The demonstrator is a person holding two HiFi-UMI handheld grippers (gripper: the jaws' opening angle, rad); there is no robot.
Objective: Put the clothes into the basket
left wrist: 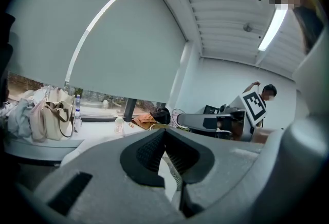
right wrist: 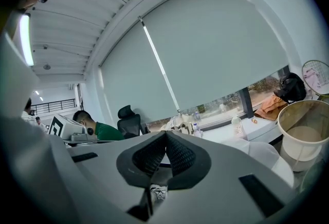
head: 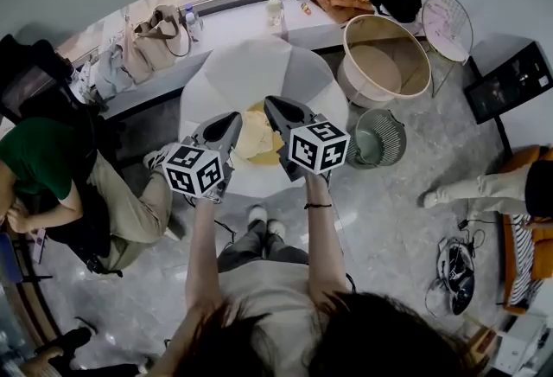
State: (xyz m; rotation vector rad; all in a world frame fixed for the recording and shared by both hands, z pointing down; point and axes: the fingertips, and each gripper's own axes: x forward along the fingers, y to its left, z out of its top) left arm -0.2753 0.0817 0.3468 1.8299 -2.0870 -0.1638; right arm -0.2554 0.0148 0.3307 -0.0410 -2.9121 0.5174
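Lying on the round white table point(head: 302, 73), a crumpled yellow cloth point(head: 257, 137) shows between the two grippers. The left gripper point(head: 232, 120) has its jaws pressed together with nothing in them. The right gripper point(head: 275, 105) has its jaws pressed together the same way. The big tan basket point(head: 384, 64) stands past the table on the right side, apart from the cloth. A small green wire bin point(head: 380, 137) stands near it.
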